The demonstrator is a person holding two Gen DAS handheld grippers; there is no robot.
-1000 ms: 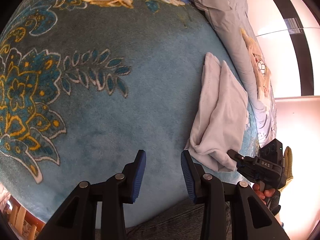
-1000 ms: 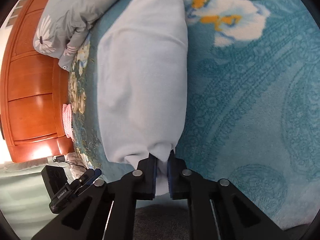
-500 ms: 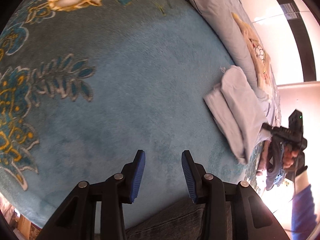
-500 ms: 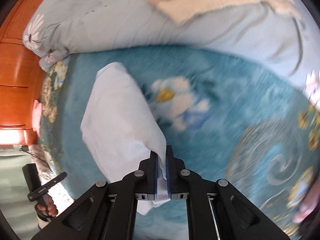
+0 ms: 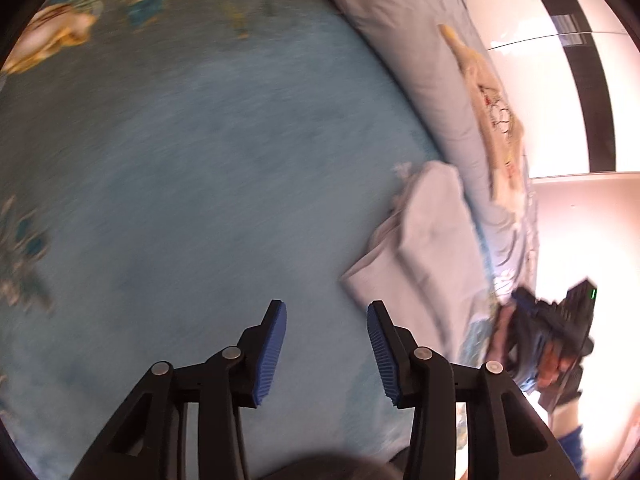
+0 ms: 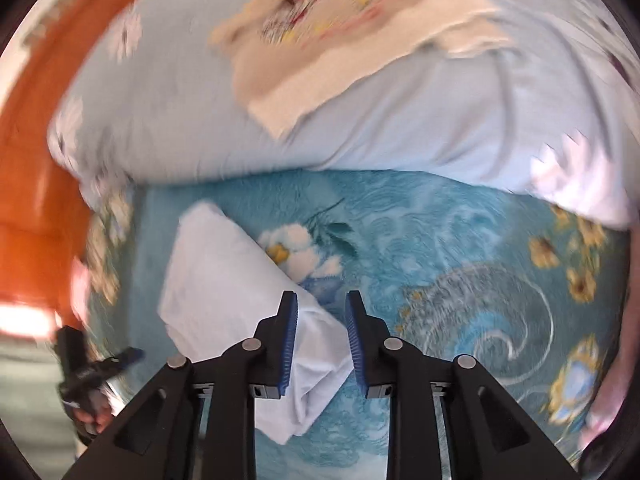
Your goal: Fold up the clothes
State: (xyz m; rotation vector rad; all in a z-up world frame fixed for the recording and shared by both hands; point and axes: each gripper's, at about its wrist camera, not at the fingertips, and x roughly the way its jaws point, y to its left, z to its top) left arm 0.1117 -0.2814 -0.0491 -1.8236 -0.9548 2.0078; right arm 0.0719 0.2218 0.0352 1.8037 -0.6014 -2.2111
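In the left wrist view, the left tongs [image 5: 326,354] sat at the bottom middle of the frame. Their blue pads were apart and spreading wider, with nothing between them. Only the blue-green blanket [image 5: 192,184] showed under them. The folded white cloth [image 5: 424,256] lay at the right of the frame, on the blanket. It sat just beside a long grey pillow [image 5: 432,80] that ran down the right side. A tan cloth with a drawing [image 5: 494,116] lay on top of that pillow. At the lower right, a hand [image 5: 554,364] held the right tongs [image 5: 520,298], which looked dark and blurry. They sat close to the lower end of the folded cloth. I could not tell from here if they touched it.

In the right wrist view, the right tongs [image 6: 322,338] sat at the bottom middle. Their pads were apart and spreading wider, so they had let go. The near corner of the folded white cloth [image 6: 224,292] showed in the gap between them, but the pads did not squeeze it. The cloth lay flat on the blanket [image 6: 460,280], stretching toward the upper left. The pale blue pillow [image 6: 360,136] filled the top of the frame, with the tan cloth [image 6: 320,48] on it. Orange wood [image 6: 32,168] showed at the far left. The left tongs [image 6: 130,354] were small and blurry at the lower left.
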